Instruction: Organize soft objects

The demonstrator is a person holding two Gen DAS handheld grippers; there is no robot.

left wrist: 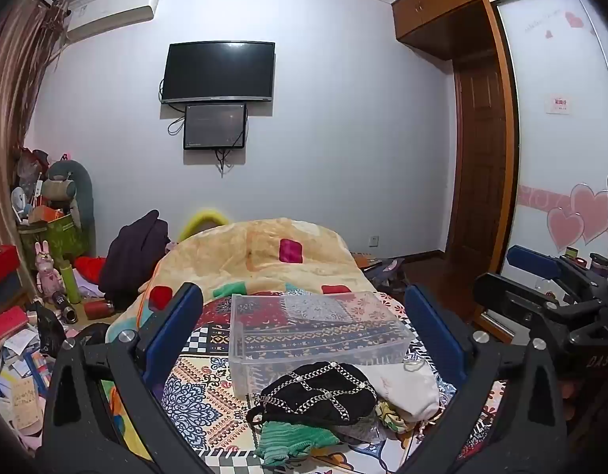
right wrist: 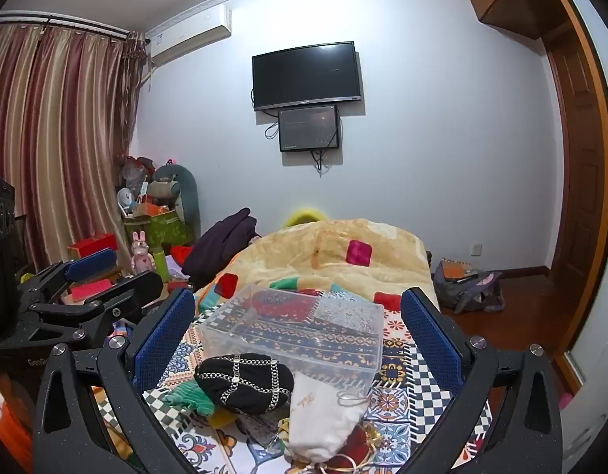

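Soft items heaped before a clear bin (left wrist: 319,331) on the bed (left wrist: 209,399)

Left claw (left wrist: 304,339) and right claw (right wrist: 300,339) are spread wide, empty; black pouch (right wrist: 244,383) and white pouch (right wrist: 323,422) lie just before the bin.

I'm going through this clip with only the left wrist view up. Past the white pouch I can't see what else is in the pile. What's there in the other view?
Observer: In the right wrist view a dark red item with gold trim lies against the near end of the white pouch.
Reviewer: Is the right gripper on anything?
Observer: No. The right gripper is open, its fingers either side of the clear bin, touching nothing.
Reviewer: What's on the floor right of the bed?
Observer: A grey and purple bag, open, with an orange item showing inside.
Reviewer: And the left gripper from that side?
Observer: The left gripper is open, holding nothing.
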